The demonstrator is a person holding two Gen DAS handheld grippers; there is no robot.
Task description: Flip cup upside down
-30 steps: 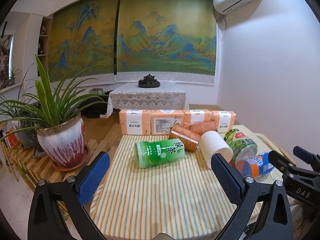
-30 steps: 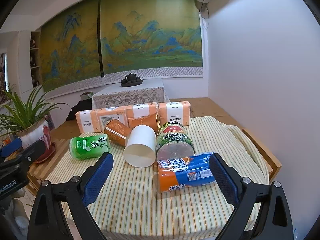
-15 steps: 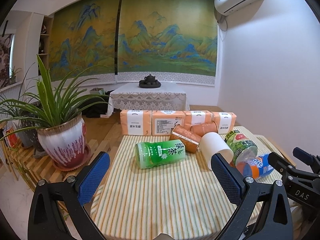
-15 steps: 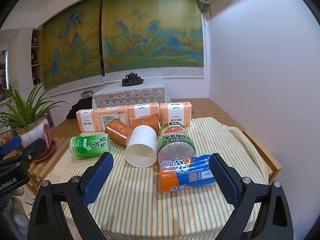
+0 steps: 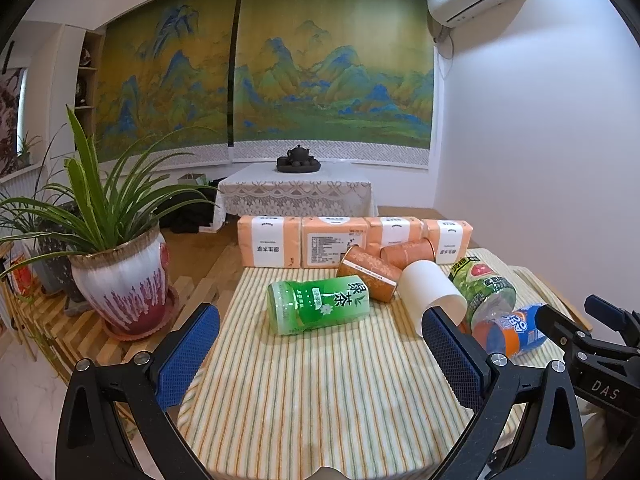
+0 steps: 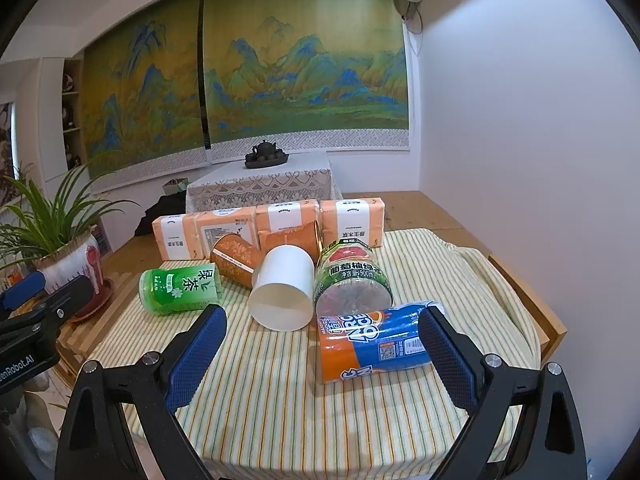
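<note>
A white paper cup (image 6: 286,280) lies on its side on the striped tablecloth (image 6: 280,400), its open mouth facing my right gripper. It also shows in the left wrist view as the white cup (image 5: 430,288), partly behind a blue fingertip. My right gripper (image 6: 323,316) is open and holds nothing, a short way in front of the cup. My left gripper (image 5: 320,320) is also open with nothing in it, in front of a green tea bottle (image 5: 320,306) lying left of the cup.
Two orange patterned cups (image 6: 236,258) lie behind the white cup. A large green bottle (image 6: 352,276) and a blue-orange bottle (image 6: 380,344) lie to its right. Tissue packs (image 5: 336,240) line the back edge. A potted plant (image 5: 120,280) stands off the table's left.
The right wrist view has shifted very slightly. Nothing on the table has moved, and both grippers stay open.
</note>
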